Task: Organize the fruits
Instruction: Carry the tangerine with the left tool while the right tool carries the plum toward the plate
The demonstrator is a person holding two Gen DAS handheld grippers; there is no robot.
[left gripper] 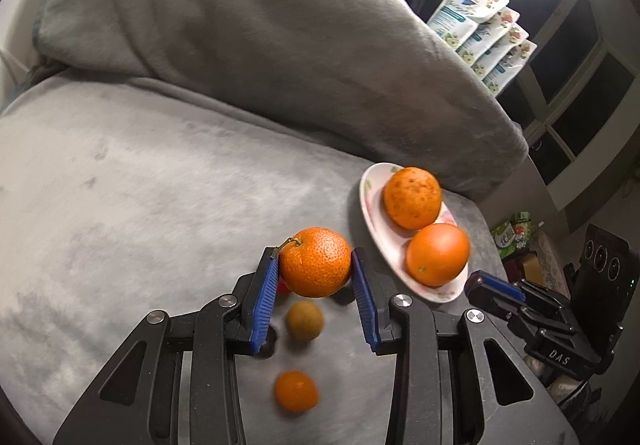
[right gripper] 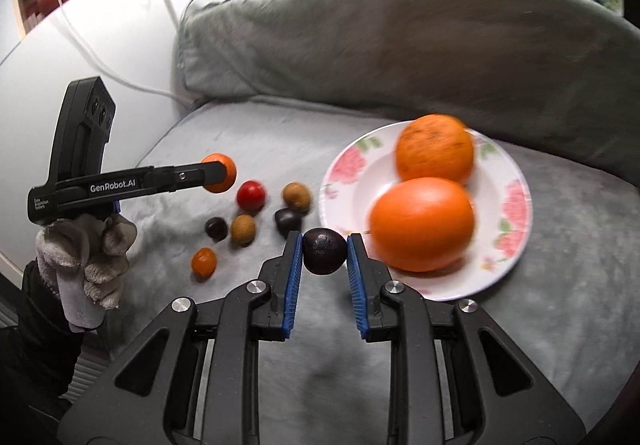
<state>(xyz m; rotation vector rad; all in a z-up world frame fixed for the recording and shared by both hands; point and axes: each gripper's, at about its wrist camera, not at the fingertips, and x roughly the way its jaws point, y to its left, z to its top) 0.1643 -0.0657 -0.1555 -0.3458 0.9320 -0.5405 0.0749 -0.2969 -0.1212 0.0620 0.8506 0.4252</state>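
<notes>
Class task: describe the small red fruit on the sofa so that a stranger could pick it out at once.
Start at the flowered plate on the grey cushion. To its left lies a cluster of small fruits. The red fruit sits at the cluster's far edge, the only red one among brown, dark and orange neighbours.

"GenRobot.AI" in white on the left tool (right gripper: pixel 218 173) arm; "DAS" on the right tool (left gripper: pixel 476 283) body.

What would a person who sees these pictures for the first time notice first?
First, the two large oranges on the flowered plate at the right of the grey cushion. Next, each hand-held gripper grips a fruit: the left hand-held gripper holds a stemmed orange, and the right hand-held gripper holds a dark plum near the plate's rim. Small fruits lie scattered left of the plate.
</notes>
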